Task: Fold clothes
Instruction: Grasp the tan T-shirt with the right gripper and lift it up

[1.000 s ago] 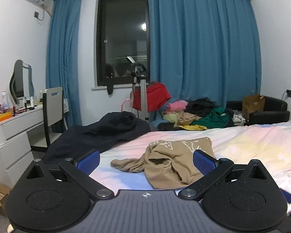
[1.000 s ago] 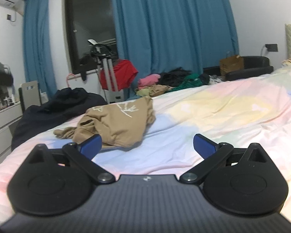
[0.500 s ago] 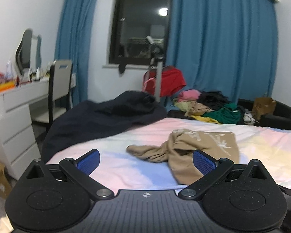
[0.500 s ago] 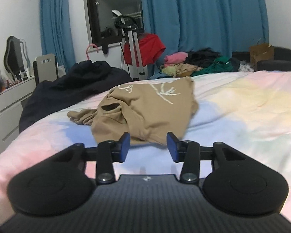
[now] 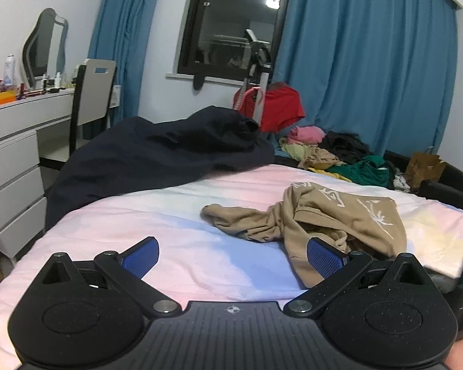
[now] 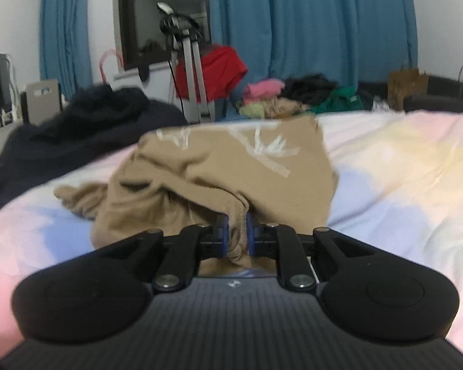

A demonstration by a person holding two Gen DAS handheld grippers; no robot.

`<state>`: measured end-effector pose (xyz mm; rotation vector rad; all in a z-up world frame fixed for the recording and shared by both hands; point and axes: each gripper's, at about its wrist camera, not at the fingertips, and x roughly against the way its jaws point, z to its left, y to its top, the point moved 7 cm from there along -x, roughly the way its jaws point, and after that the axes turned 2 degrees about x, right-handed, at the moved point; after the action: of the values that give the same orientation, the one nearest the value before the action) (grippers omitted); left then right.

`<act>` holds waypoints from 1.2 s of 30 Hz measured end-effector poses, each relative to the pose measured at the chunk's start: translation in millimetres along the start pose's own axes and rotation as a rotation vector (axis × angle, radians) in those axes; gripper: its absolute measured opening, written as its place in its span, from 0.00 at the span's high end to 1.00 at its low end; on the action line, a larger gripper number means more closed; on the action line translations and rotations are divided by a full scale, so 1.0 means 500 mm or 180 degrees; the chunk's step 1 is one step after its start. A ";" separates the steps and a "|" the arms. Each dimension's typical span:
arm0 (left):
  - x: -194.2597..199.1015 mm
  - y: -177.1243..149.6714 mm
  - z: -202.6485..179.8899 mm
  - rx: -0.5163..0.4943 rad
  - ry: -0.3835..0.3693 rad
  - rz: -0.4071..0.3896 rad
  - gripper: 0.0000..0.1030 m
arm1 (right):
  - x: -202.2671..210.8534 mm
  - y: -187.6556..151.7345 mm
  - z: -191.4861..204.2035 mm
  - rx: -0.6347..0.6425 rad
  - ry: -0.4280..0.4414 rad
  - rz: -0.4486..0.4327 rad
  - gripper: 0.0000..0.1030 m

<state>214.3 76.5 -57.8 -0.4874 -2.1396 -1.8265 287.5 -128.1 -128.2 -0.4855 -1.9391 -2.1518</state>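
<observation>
Right wrist view: our right gripper [image 6: 237, 236] pinches a ribbed edge of the tan sweatshirt [image 6: 225, 169], crumpled on the pastel bedsheet [image 6: 401, 166] toward 12 o'clock. Our left gripper [image 5: 231, 257] hangs wide apart over the sheet, the sweatshirt [image 5: 324, 215] at 1 o'clock.

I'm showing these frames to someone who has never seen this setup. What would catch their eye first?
Probably the crumpled tan garment in the middle of the pastel bed, with the right gripper shut on its near edge. The left gripper hangs open beside it, holding nothing. Behind, a dark garment drapes the bed's far corner before bright blue curtains.
</observation>
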 end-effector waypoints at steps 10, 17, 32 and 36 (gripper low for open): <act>0.046 -0.040 -0.113 -0.0460 -0.0528 -0.0089 0.00 | 0.247 0.148 -0.090 0.0002 0.0266 -0.0610 0.90; 0.081 -0.093 -0.208 -0.0947 -0.0900 -0.0103 0.01 | 0.437 0.192 -0.122 0.0081 0.0559 -0.1145 0.91; -0.047 -0.301 -0.393 -0.2321 -0.0718 0.0165 0.14 | 0.500 0.179 -0.299 -0.0667 0.0969 -0.1357 0.91; -0.155 -0.298 -0.371 -0.1983 -0.0500 0.0487 0.30 | 0.441 0.152 -0.334 -0.0712 0.0888 -0.1091 0.91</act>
<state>219.5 -133.2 -194.4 -0.9248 -1.5201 -2.4078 93.8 -287.5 10.7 0.1259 -1.7376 -2.4984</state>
